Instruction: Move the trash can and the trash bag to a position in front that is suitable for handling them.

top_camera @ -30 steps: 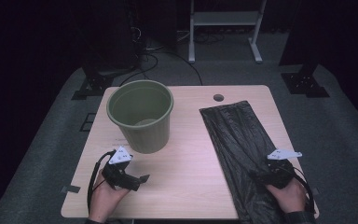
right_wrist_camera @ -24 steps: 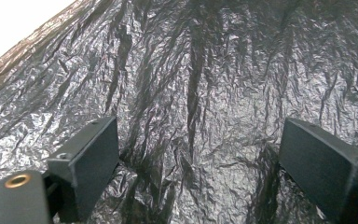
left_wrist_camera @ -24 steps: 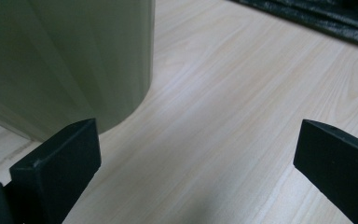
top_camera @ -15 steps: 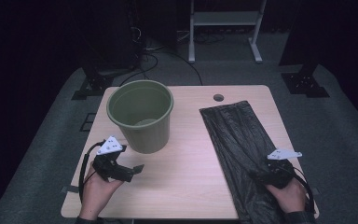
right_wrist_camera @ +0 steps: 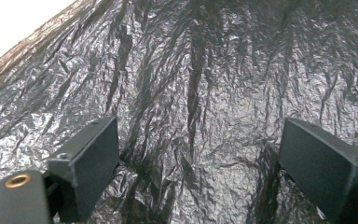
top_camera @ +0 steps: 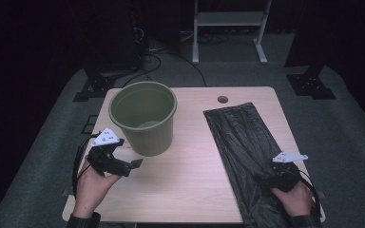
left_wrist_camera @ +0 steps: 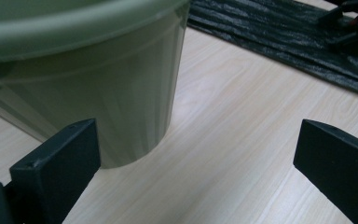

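An empty olive-green plastic bucket (top_camera: 143,116) stands upright on the left half of the wooden table (top_camera: 190,180). A crinkled black plastic bag (top_camera: 244,147) lies flat along the right side. My left gripper (top_camera: 126,162) hovers low just in front and left of the bucket, jaws wide open and empty. In the left gripper view the bucket wall (left_wrist_camera: 88,79) is close behind the left jaw, and the bag (left_wrist_camera: 279,32) lies beyond. My right gripper (top_camera: 273,175) sits over the near part of the bag, open (right_wrist_camera: 200,135), with the bag (right_wrist_camera: 191,84) spread below the jaws.
A round cable hole (top_camera: 223,99) sits near the table's far edge. Bare tabletop (top_camera: 190,156) lies between bucket and bag. Past the table, on the grey floor, stand a white frame (top_camera: 228,28) and black stand feet (top_camera: 311,85).
My left gripper has shifted left and slightly farther from me, ending beside the bucket's near left side. The right gripper has stayed over the bag.
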A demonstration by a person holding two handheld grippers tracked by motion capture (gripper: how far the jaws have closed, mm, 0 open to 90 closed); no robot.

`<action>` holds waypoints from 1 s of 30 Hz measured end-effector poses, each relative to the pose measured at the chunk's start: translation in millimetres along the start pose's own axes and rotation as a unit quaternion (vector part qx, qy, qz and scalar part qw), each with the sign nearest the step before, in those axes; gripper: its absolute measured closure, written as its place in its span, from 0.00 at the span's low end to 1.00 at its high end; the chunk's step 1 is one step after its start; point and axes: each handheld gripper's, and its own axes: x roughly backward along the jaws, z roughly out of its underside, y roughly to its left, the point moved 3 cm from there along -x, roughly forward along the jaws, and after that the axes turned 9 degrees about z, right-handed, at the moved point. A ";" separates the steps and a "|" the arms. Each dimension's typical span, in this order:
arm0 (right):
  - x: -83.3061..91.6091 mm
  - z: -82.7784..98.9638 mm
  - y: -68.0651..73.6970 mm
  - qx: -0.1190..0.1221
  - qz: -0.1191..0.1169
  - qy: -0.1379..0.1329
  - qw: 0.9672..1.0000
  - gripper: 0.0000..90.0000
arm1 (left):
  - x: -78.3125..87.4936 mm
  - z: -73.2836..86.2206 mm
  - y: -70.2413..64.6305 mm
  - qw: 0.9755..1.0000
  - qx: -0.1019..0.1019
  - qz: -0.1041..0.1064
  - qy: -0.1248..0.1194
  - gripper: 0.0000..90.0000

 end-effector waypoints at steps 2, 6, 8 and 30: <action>0.0 0.0 0.0 0.000 0.000 0.000 1.000 0.13 | 2.5 -4.4 0.6 1.000 0.001 -0.001 -0.002 0.00; 0.0 0.0 0.0 0.000 0.000 0.000 1.000 0.13 | 8.1 -12.6 0.9 1.000 -0.003 -0.004 -0.007 0.00; 0.0 0.0 0.0 0.000 0.000 0.000 1.000 0.13 | 11.3 -16.4 1.3 1.000 -0.005 -0.007 -0.011 0.00; 0.1 0.0 0.2 0.001 -0.001 0.000 1.000 0.13 | 33.2 -59.0 37.3 0.998 -0.003 -0.048 -0.035 0.00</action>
